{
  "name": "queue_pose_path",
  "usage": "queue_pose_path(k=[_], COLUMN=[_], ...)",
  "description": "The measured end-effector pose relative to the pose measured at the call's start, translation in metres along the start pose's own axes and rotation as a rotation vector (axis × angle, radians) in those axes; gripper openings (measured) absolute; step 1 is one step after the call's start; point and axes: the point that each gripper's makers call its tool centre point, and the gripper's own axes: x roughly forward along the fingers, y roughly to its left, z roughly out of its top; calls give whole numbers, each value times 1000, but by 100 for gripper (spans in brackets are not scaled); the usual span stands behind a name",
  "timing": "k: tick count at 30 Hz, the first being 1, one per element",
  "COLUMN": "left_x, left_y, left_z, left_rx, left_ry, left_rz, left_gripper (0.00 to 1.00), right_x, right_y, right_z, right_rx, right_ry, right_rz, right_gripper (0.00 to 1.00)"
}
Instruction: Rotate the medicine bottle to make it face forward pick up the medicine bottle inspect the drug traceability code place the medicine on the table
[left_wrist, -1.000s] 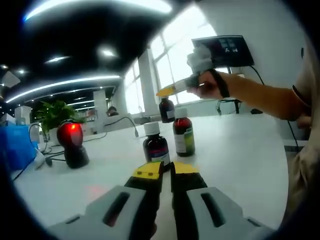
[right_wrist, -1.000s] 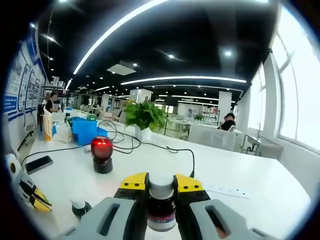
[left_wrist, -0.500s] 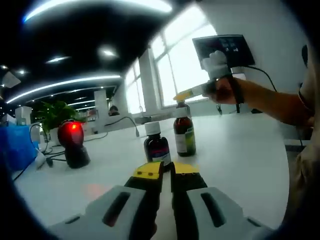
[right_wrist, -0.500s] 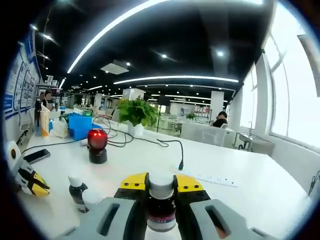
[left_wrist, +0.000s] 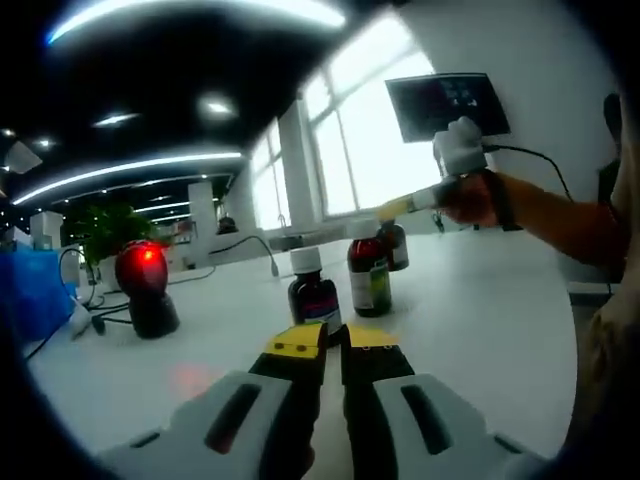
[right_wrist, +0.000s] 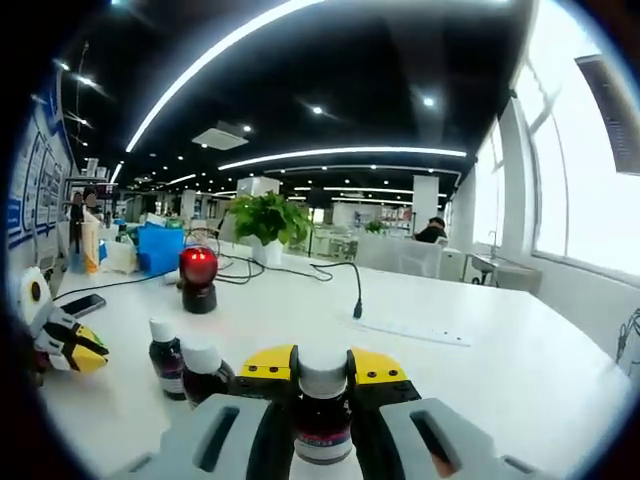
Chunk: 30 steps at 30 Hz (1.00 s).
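Right hand-held gripper (right_wrist: 322, 368): yellow-tipped jaws pinching a medicine bottle (right_wrist: 322, 412) at the neck, white cap poking up between the tips, held above the white bench (right_wrist: 480, 360). Bottle is dark brown, glossy, with a label band low on the body; print too small to read. In the left gripper view the same gripper (left_wrist: 405, 207) is out at the end of an extended forearm, a gloved hand (left_wrist: 465, 160) wrapped round the handle, the bottle (left_wrist: 394, 245) hanging at the tips, close to the bench top (left_wrist: 480, 300).

Left hand-held gripper (left_wrist: 333, 341): jaws pressed together, nothing between them, low over the bench and pointing at two standing bottles (left_wrist: 313, 293), same dark body and white cap, one with a green label (left_wrist: 368, 276). They stand just beside each other.

Other items on the bench: red-lit scanner (left_wrist: 145, 287) on a black base, black cable (right_wrist: 335, 285), potted plant (right_wrist: 266, 222), blue box (right_wrist: 160, 248), phone (right_wrist: 78, 305).
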Motion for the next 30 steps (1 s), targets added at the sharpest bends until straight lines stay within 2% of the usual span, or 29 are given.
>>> queue_pose_path(k=[7,18,21,30], left_x=[0,1,1,1], left_y=[0,0,0,0], left_z=[-1,-1,-1,-1], left_rx=[-2,1,6,8], left_ry=[6,7,9,10], left_rz=[1,3,2,2], left_gripper=[0,0,0,0], right_x=[-10,-15,-15,-17], right_y=[1,-4,-3,-7], right_z=[-14,-23,-32,-29], right_rx=[16,32,38,79], right_ry=[5,14,32,8], right_rz=[-14,-36,-41,-60], right_gripper=[15,15,15,15])
